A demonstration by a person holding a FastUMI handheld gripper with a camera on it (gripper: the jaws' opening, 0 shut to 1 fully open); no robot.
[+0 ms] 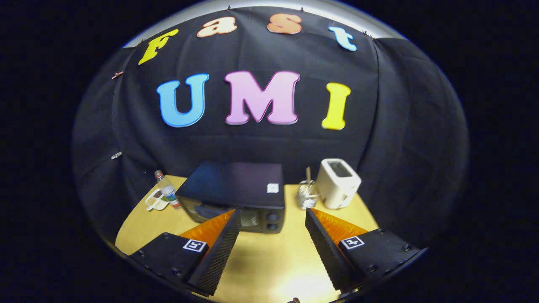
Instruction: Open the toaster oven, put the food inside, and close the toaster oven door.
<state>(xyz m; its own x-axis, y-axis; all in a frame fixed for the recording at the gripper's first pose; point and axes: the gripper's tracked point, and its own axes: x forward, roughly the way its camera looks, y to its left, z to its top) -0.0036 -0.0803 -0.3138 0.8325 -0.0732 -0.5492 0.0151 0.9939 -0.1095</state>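
Observation:
A black toaster oven [236, 185] stands on the wooden table, seen from above and in front, with its door shut. Two knobs [273, 221] sit at the right of its front, and the door handle [212, 209] peeks out behind my left fingertip. My gripper [273, 214] hovers above the table just in front of the oven, open, with nothing between its fingers. On the table left of the oven lies a small white dish holding food [156, 201], with a plastic bottle [167, 190] beside it.
A white pop-up toaster [338, 183] stands at the back right of the table. Between it and the oven stands a small shiny holder with a stick in it [307, 194]. Bare wooden tabletop [269, 256] lies under and between the fingers.

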